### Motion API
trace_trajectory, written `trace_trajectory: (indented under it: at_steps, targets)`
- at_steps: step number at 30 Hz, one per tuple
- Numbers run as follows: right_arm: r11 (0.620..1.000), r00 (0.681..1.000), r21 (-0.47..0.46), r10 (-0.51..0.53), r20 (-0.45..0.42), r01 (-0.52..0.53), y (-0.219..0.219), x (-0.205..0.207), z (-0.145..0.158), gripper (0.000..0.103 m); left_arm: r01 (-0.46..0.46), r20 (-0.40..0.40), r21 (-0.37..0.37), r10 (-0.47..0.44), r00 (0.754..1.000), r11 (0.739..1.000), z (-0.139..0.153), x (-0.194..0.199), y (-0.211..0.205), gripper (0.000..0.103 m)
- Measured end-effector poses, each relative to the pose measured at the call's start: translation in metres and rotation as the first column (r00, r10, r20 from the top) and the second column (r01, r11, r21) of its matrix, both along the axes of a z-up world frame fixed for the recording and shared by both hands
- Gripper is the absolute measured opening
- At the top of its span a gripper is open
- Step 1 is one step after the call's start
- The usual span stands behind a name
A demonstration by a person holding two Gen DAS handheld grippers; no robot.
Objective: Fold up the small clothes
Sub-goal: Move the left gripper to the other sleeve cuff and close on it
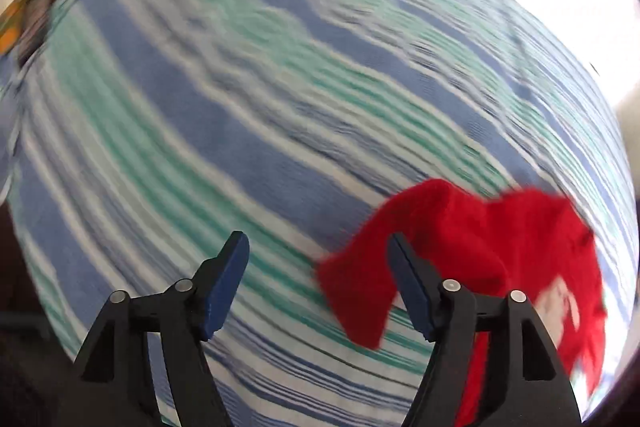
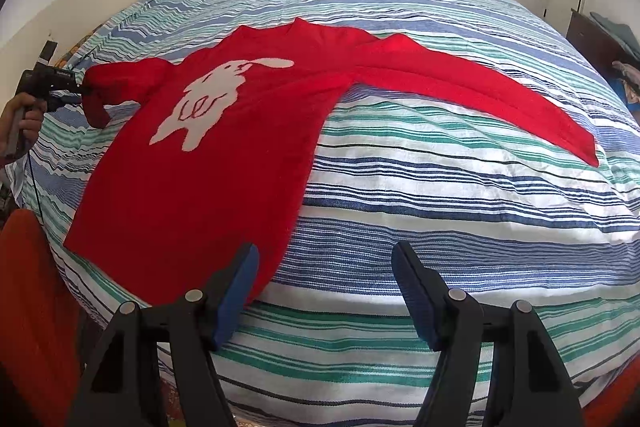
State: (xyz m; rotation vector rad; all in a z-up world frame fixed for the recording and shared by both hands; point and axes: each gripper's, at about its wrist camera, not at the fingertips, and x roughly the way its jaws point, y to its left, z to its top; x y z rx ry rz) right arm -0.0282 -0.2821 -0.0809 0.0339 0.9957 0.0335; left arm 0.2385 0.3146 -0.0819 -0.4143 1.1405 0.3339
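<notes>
Left wrist view, sweater: red knit sweater (image 1: 500, 239) lies at the lower right on the striped bedspread (image 1: 280, 87); the picture is smeared, so details are poor.
Left wrist view, jaws: left gripper (image 1: 317, 237) stands wide apart with nothing between the fingers; a red sleeve end lies just behind the right-hand finger, and I cannot tell whether it touches.
Left wrist view, room: bare bedspread runs ahead and to the left, with no obstacle on it.
Right wrist view, sweater: it lies flat, face up, rabbit motif (image 2: 212, 95) showing, across the left half of the bed.
Right wrist view, sleeves: long sleeve (image 2: 480, 87) is stretched out to the right; bunched sleeve (image 2: 120, 79) is lifted off the cover at the far left, where the other gripper meets it.
Right wrist view, jaws: right gripper (image 2: 326, 247) is wide and empty, its left finger just beside the hem corner (image 2: 256, 267).
Handling (a judgement): soft, light, limp knit that sags wherever unsupported and grips the cover a little; it likely won't slip from the pads.
Where to hold: cuffs, hem corners or shoulder seams, pinching both layers.
Edges: the near bed edge falls away just below the hem, and the left edge is near the bunched sleeve.
Open room: cover is clear on the right, beyond the long sleeve.
</notes>
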Motion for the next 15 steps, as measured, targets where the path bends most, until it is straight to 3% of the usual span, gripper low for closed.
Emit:
trace_trajectory:
  at_steps: [3, 6, 8, 10, 12, 13, 15]
  targets:
    - [1.0, 1.0, 0.001, -0.009, 0.007, 0.009, -0.001, -0.002, 0.002, 0.069, -0.13, -0.015, -0.094, 0.129, 0.992, 0.987, -0.017, -0.022, 0.037, 0.073]
    - [1.0, 1.0, 0.006, -0.021, -0.005, 0.022, -0.004, -0.001, -0.001, 0.069, -0.128, -0.009, -0.101, 0.128, 0.992, 0.987, -0.025, -0.04, 0.043, 0.072]
    - [1.0, 1.0, 0.01, -0.024, -0.021, 0.024, -0.005, 0.002, -0.004, 0.069, -0.007, 0.037, -0.05, 0.009, 0.999, 0.999, -0.019, -0.05, 0.023, 0.073]
    - [1.0, 0.999, 0.006, -0.018, -0.033, 0.018, -0.003, 0.004, -0.007, 0.069, 0.171, 0.07, 0.059, -0.175, 0.982, 0.983, -0.016, -0.053, -0.009, 0.08]
    - [1.0, 0.999, -0.006, -0.006, -0.039, 0.005, 0.001, 0.005, -0.009, 0.069, 0.367, 0.043, 0.212, -0.384, 0.922, 0.906, -0.016, -0.056, -0.053, 0.093]
    - [1.0, 0.999, -0.013, 0.002, -0.041, -0.002, 0.004, 0.005, -0.01, 0.069, 0.467, -0.003, 0.304, -0.489, 0.872, 0.83, -0.021, -0.058, -0.081, 0.098]
    - [0.999, 0.999, -0.031, 0.016, -0.045, -0.018, 0.008, 0.005, -0.011, 0.069, 0.536, -0.07, 0.414, -0.561, 0.825, 0.736, -0.032, -0.058, -0.11, 0.098]
